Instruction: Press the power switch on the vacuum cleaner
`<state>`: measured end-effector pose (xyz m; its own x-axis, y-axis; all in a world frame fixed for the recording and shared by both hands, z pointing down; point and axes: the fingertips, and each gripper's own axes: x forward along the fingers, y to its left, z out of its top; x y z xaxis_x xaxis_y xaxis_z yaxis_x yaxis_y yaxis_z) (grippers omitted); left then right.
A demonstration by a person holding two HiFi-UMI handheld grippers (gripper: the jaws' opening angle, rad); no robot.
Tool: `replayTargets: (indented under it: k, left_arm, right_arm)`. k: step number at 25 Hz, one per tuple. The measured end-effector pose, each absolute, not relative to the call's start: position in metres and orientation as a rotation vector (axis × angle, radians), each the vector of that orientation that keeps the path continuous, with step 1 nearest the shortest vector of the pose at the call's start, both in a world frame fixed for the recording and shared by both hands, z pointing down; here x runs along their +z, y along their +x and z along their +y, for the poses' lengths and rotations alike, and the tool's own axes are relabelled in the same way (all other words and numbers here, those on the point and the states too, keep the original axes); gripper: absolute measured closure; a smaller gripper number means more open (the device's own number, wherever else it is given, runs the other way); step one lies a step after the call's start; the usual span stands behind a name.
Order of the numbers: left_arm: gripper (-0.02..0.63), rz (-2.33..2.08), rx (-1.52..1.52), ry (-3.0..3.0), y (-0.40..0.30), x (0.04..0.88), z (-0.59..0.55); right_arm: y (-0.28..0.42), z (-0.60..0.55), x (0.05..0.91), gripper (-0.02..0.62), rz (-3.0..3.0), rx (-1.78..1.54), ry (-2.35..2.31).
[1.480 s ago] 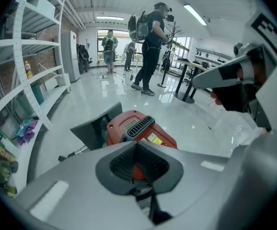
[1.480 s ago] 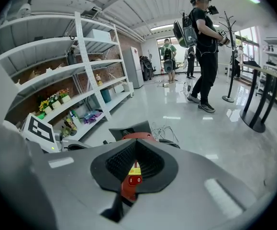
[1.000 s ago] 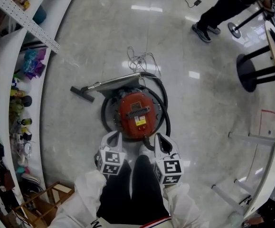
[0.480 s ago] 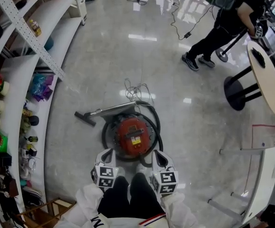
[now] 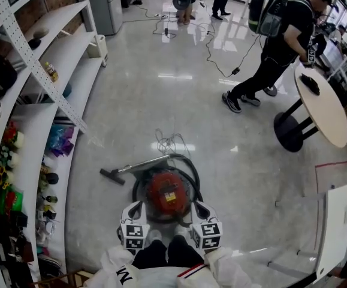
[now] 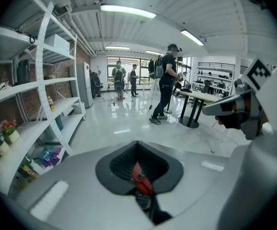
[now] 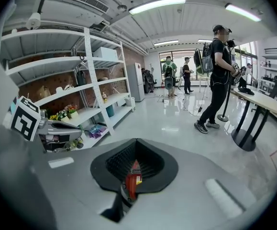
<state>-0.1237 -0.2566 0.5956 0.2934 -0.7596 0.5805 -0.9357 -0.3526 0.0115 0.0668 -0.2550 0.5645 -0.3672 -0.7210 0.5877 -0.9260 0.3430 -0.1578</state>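
While L gripper [image 5: 135,207], R gripper [image 5: 201,207] shut, vac [image 5: 166,195] ahead

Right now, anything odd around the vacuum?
Minor only. The cord lies in a loose tangle just beyond the vacuum, which may be a snag risk. The wand lies flat to its left, with the hose looped round the body. No spill or damage shows.
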Motion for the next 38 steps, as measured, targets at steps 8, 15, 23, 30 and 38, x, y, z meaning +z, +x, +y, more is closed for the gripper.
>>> replayTargets:
  k: [8,15,23,30,38]
  left_arm:
    - [0.606,-1.577,0.652,2.254,-0.128,0.550,-0.265]
    - [0.606,-1.630,0.593,2.283,-0.131,0.520,-0.277]
    - [0.606,-1.624,0.533,2.299,-0.121,0.506,-0.279]
    - [0.606,-1.618,0.509,2.339,-0.121,0.496,-0.279]
    - [0.606,-1.584,0.502,2.386,-0.124,0.492,-0.262]
  right_arm:
    - [0.056,-0.267,0.529,0.595,-2.272,0.660,1.432]
    - [0.059,-0.277,0.498,0.595,-2.314,0.632,1.465]
    - [0.065,-0.282,0.480,0.595,-2.306,0.598,1.470]
    - [0.060,-0.280,0.473,0.595,-2.303,0.574,1.490]
    - [0.050,-0.261,0.472,0.595,-2.275,0.564,1.519]
